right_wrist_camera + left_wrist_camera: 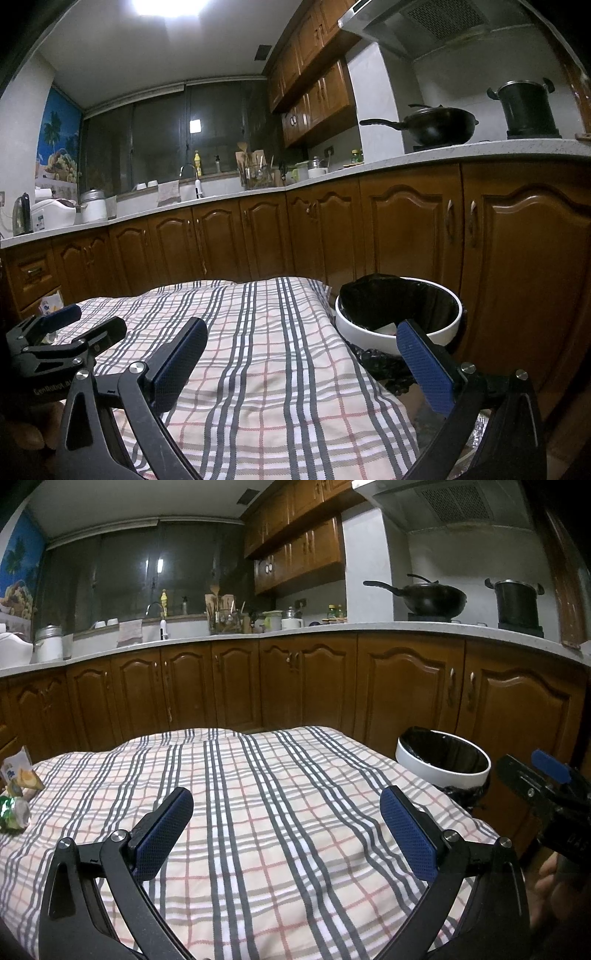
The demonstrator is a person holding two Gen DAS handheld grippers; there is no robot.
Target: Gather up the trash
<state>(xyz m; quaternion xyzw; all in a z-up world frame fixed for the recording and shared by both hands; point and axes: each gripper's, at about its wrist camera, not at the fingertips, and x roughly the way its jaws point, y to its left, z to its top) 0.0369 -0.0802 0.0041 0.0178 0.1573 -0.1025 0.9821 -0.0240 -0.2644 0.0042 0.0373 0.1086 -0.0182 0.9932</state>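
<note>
Some trash [16, 794] is seen at the far left edge of the table [258, 812]: crumpled wrappers, 1 green and shiny, and what looks like a small carton, lying close together on the plaid cloth. The bin [399, 314], white with a black liner, stands off the table's right far corner, and a pale scrap can be made out inside it, so part of the job is judged to be done already, with the left-edge pile not yet collected. The left gripper [288, 823] is held over the middle of the cloth with its jaws spread wide and nothing between them; the right gripper [306, 358] is held near the right edge, close to the bin, jaws likewise wide and empty. The cloth between grippers and trash lies bare, so nothing is seen to block a reach to the left. Beyond the table, brown cabinets [306, 679] run under a counter bearing a wok [432, 598], a pot [517, 602] and a sink area; these are well apart from the work.
</note>
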